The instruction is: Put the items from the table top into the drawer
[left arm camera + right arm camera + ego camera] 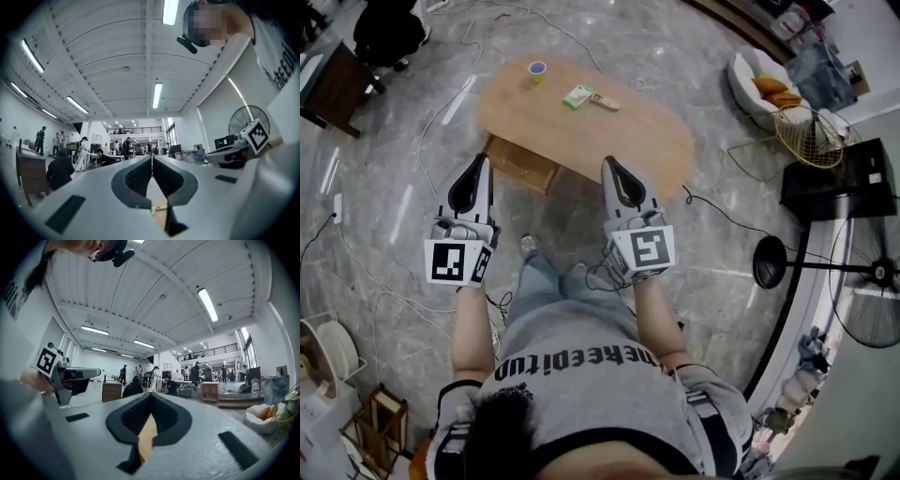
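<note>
An oval wooden table (637, 141) stands ahead of me in the head view. On its far side are a small yellow cup (537, 70), a green box (577, 97) and a small flat item (605, 103) beside the box. A wooden drawer unit (520, 164) sits under the table's left end. My left gripper (479, 161) is held up near the table's left front, jaws shut with nothing between them (152, 158). My right gripper (609, 163) hovers at the table's near edge, also shut and holding nothing (151, 395). Both point level toward the room.
The floor is marble with loose cables (441, 112). At the right are a white lounge seat (759, 80), a wire basket (811, 136), a black cabinet (839, 178) and a standing fan (874, 281). A dark chair (389, 33) stands far left. People stand far off (82, 152).
</note>
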A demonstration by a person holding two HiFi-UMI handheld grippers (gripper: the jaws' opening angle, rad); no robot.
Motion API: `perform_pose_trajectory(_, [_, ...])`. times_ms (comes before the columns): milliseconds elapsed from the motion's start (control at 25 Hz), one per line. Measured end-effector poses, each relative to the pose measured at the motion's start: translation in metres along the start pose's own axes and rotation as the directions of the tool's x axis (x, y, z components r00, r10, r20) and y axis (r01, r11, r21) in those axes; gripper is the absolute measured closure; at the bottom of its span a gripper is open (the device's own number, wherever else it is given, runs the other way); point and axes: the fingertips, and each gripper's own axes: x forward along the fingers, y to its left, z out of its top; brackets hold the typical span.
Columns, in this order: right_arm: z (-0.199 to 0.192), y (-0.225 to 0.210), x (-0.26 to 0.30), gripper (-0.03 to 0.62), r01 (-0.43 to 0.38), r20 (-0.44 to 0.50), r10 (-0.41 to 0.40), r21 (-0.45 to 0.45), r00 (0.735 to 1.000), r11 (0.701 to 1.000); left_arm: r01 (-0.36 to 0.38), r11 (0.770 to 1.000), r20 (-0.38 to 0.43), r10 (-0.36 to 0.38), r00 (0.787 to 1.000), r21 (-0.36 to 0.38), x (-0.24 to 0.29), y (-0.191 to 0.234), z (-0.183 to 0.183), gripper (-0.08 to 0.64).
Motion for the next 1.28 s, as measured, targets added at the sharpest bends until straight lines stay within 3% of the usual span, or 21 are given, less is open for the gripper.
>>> perform_pose_trajectory(400, [0.017,-0.021,-0.040,0.589,0.064,0.050,-0.064,0.001,0.997,0.998,0.007,1.000,0.036,-0.007,0.999,0.005,-0.011,-0.033,0.017,0.546])
perform_pose_trajectory(1280, [0.031,-0.040,-0.044,0.592,0.075,0.082,-0.074,-0.013,0.994,0.997,0.051,0.999,0.056,-0.051,0.997,0.004,0.020,-0.062,0.027,0.546])
